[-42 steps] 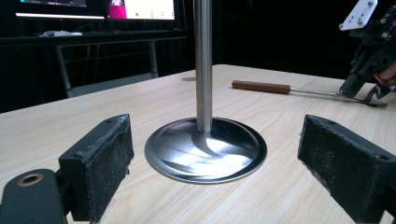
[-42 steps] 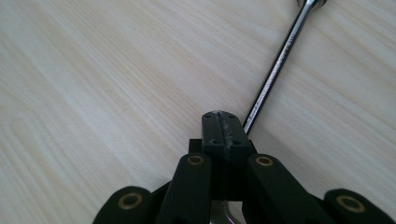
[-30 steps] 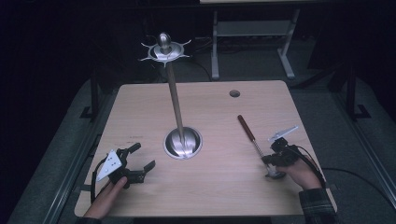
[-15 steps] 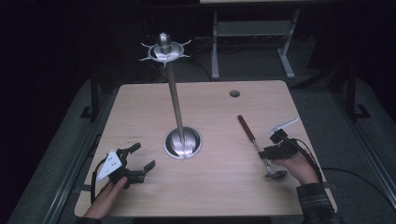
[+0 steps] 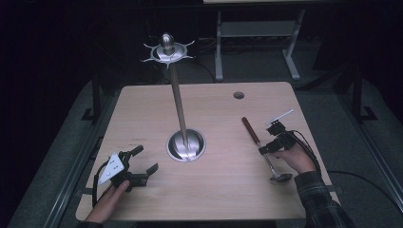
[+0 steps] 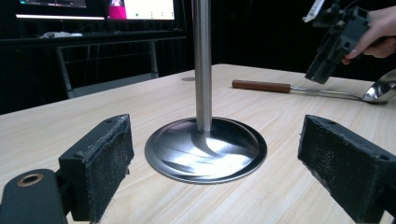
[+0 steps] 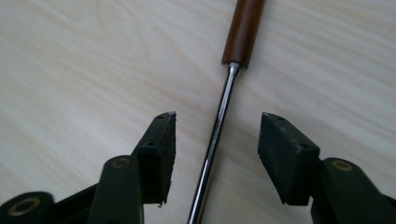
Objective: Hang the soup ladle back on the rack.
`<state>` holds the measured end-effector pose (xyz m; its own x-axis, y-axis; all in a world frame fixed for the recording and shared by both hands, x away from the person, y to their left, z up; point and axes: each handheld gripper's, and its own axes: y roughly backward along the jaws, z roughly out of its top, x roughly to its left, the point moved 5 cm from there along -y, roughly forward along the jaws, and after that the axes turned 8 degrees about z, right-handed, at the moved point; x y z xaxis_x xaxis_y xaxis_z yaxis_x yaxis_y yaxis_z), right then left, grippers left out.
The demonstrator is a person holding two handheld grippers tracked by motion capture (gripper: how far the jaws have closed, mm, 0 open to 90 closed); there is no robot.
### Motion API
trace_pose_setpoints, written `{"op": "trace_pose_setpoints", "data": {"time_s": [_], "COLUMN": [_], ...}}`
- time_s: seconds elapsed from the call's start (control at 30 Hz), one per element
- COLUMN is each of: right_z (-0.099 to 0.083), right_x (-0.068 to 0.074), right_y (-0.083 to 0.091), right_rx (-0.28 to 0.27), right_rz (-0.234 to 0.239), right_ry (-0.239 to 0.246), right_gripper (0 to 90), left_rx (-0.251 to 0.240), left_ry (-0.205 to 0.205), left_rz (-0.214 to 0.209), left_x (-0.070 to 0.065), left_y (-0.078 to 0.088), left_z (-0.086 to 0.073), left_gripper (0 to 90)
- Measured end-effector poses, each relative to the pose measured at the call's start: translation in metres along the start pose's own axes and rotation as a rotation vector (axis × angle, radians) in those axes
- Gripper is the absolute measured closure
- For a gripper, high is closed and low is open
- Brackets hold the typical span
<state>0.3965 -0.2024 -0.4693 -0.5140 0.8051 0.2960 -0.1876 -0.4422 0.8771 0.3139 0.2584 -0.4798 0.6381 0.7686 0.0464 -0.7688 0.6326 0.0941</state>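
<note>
We have a tall steel stand (image 5: pixel 178 107) rising from the middle of the desk (image 5: pixel 142 109), its round polished base (image 5: pixel 186 145) sitting flat on the pale wood. At the top, a spiked metal crown (image 5: pixel 166 51) with a rounded knob. Over at two o'clock from the base, we spot a small round hole (image 5: pixel 238 95) in the desktop. Beyond the far edge, at twelve to one o'clock, a grey metal frame (image 5: pixel 256 42) stands on the dark floor, and lit screens (image 6: pixel 95 8) glow behind.
</note>
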Motion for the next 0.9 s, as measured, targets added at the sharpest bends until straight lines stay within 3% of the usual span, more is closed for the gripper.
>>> {"op": "trace_pose_setpoints", "data": {"time_s": [0.27,0.7,0.9], "right_z": [0.016,0.042,0.05], "right_x": [-0.004,-0.008,-0.009], "right_y": [-0.002,-0.008,-0.021], "right_rx": [0.021,0.037,0.08], "right_rz": [-0.045,-0.059,-0.062], "right_ry": [-0.016,-0.022,-0.029], "right_gripper": [42.2,47.0,49.8], "left_rx": [-0.001,0.002,-0.002], "left_ry": [0.002,0.0,0.005], "left_rz": [0.0,-0.003,-0.004], "left_x": [0.0,0.001,0.0], "left_y": [0.0,0.001,0.0], "left_z": [0.0,0.0,0.0], "left_gripper": [9.7,9.7,9.7]}}
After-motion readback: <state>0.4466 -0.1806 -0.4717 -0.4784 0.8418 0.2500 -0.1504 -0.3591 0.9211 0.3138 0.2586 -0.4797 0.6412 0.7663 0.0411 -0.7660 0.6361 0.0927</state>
